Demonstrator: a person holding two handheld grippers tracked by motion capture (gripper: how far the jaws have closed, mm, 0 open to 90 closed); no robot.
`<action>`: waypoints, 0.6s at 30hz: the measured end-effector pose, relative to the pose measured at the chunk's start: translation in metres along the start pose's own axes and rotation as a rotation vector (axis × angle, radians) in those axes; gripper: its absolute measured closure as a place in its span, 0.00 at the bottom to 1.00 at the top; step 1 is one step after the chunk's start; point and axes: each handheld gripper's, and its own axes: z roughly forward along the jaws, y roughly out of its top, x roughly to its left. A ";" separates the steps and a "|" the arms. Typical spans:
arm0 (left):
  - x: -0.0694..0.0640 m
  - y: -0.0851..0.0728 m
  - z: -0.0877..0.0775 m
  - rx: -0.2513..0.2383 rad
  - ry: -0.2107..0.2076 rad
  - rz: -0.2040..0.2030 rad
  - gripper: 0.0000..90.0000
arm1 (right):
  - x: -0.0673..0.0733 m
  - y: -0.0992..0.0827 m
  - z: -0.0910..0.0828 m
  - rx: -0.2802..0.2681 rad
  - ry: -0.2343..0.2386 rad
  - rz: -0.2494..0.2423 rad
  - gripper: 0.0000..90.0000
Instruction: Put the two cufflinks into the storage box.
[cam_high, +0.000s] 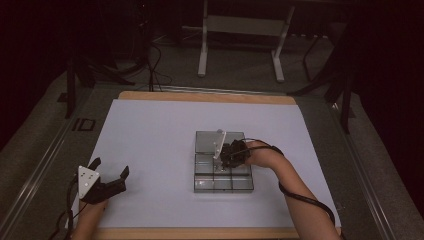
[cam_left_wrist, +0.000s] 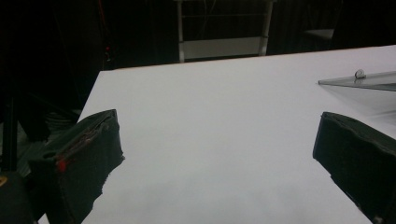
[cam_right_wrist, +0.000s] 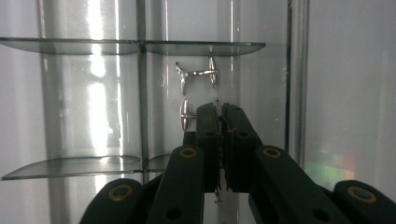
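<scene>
Right gripper (cam_right_wrist: 219, 109) pads together above cufflink (cam_right_wrist: 186, 114), left gripper (cam_left_wrist: 219, 154) wide.

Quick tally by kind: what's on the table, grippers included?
Clear compartment box: 1
Clear lid, lying flat behind the box: 1
Small metal pieces in a compartment: 2
Grippers: 2, left gripper open, right gripper shut at the box
Total: 6

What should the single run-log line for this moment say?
left gripper: open, over table | right gripper: shut, at clear compartment box | metal clasp: beyond jaws
</scene>
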 end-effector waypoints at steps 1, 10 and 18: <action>0.000 0.000 0.000 0.001 0.000 0.002 0.02 | 0.000 0.001 -0.002 0.001 -0.003 0.001 0.96; 0.000 0.000 0.000 0.001 0.002 0.000 0.02 | 0.006 0.003 -0.025 -0.033 0.007 -0.003 0.96; -0.001 0.000 0.000 -0.001 0.005 0.005 0.02 | 0.012 -0.004 -0.036 0.004 0.017 -0.012 0.94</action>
